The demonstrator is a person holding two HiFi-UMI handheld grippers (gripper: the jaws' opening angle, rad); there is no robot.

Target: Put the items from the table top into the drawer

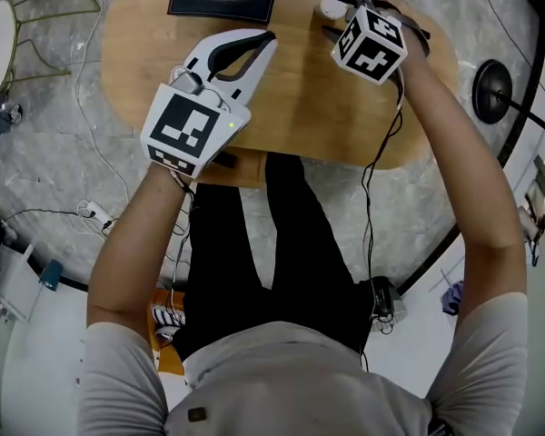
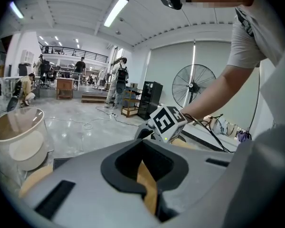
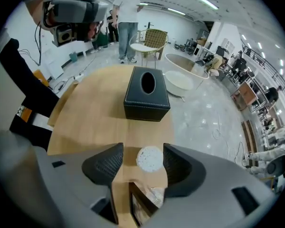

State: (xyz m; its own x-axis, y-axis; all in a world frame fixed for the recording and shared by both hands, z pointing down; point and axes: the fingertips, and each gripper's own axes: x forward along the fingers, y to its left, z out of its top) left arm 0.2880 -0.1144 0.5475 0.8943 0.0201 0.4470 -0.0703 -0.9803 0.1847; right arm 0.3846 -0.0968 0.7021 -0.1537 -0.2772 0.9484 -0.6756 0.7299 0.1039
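With wide-open jaws the right gripper (image 3: pixel 143 164) straddles the white disc (image 3: pixel 149 159) on the table (image 3: pixel 95 113) near the tissue box (image 3: pixel 146 96); it should centre, then pinch gently, while the left gripper (image 1: pixel 269 38) is closed, empty.

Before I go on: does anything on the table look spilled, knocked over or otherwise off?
Nothing stands out. The black tissue box sits upright on the wooden table, and the white round disc lies flat between the right gripper's open jaws, untouched.
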